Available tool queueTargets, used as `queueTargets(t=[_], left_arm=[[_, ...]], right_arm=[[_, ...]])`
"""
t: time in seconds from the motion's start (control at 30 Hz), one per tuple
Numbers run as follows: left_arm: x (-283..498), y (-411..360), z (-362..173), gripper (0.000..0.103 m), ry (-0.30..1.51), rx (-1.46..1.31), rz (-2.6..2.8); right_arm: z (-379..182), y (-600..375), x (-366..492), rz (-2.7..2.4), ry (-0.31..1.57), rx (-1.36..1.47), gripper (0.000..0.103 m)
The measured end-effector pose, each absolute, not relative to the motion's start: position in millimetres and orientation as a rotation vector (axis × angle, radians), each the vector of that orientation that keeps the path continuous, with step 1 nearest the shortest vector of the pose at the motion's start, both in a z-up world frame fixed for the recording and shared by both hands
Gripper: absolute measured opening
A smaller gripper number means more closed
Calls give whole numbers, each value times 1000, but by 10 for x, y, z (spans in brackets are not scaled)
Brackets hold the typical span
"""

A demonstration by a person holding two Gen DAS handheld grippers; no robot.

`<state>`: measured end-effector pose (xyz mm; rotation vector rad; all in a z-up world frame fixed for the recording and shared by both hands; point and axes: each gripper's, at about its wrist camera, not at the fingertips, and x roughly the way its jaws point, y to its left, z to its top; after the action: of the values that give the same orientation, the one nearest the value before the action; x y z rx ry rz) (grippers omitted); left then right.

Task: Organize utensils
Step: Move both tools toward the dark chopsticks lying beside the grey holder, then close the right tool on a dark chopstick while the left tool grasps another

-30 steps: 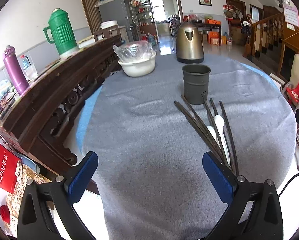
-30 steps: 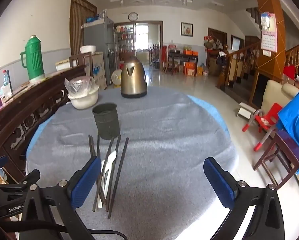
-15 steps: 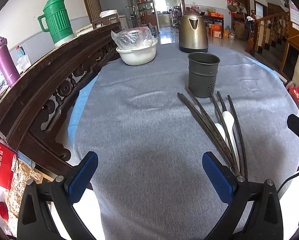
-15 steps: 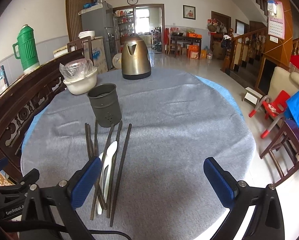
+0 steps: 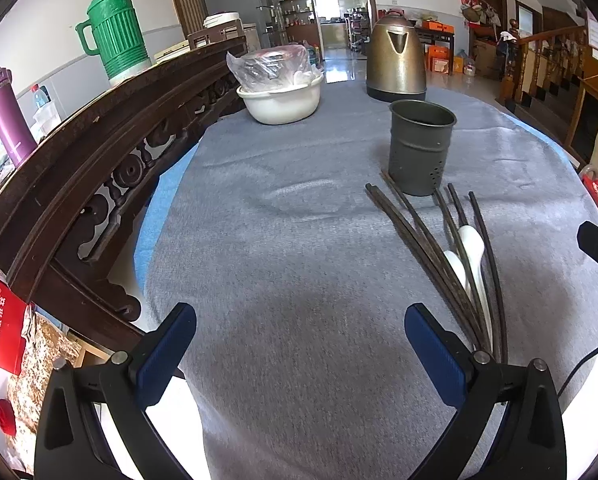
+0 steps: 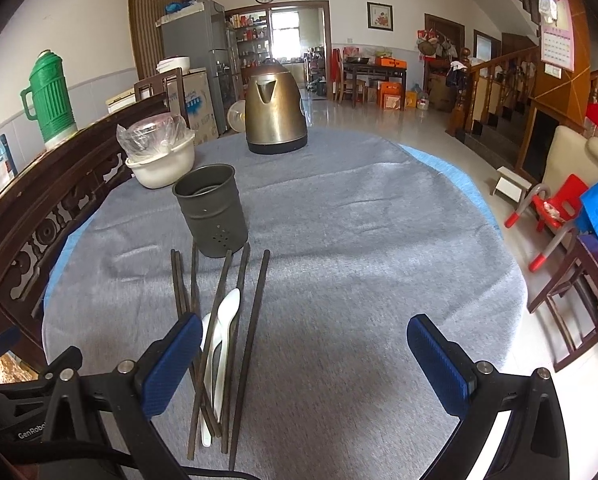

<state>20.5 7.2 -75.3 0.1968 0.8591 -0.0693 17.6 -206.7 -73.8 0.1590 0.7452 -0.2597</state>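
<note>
Right wrist view: chopsticks and white spoons lie loose at lower left, below the empty holder; both grippers hover, jaws apart. Nothing sorted yet.

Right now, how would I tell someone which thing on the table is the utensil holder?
Start at the round table's grey cloth, with the brass-coloured kettle at its far side. Nearer than the kettle stands the utensil holder, an upright dark grey metal cup. Unlike the white bowl beside it, it has small holes low on its wall, and chopsticks lie at its foot.
</note>
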Motion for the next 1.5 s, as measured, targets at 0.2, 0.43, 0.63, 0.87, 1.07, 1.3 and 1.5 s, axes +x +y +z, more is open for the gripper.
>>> queueTargets(t=[0.2, 0.43, 0.63, 0.87, 1.07, 1.3, 1.5], left_arm=[[338, 96, -774, 103, 866, 192, -67], [737, 181, -812, 103, 928, 70, -140], [1180, 147, -961, 103, 990, 23, -155], [1550, -35, -1131, 90, 1056, -18, -223], [1740, -200, -1288, 85, 1106, -24, -253], [1868, -307, -1393, 85, 1132, -11, -262], [1931, -315, -1464, 82, 1131, 13, -253]], right_arm=[[-806, -2195, 298, -236, 752, 233, 101], [-1031, -2435, 636, -174, 849, 331, 63], [-1335, -2553, 1049, -106, 946, 439, 42], [-1486, -2563, 1372, -33, 1002, 536, 39], [-1590, -2608, 1499, -1, 1033, 604, 37], [-1671, -2545, 1594, 10, 1062, 588, 32], [-1710, -2477, 1651, 3, 1083, 551, 28]])
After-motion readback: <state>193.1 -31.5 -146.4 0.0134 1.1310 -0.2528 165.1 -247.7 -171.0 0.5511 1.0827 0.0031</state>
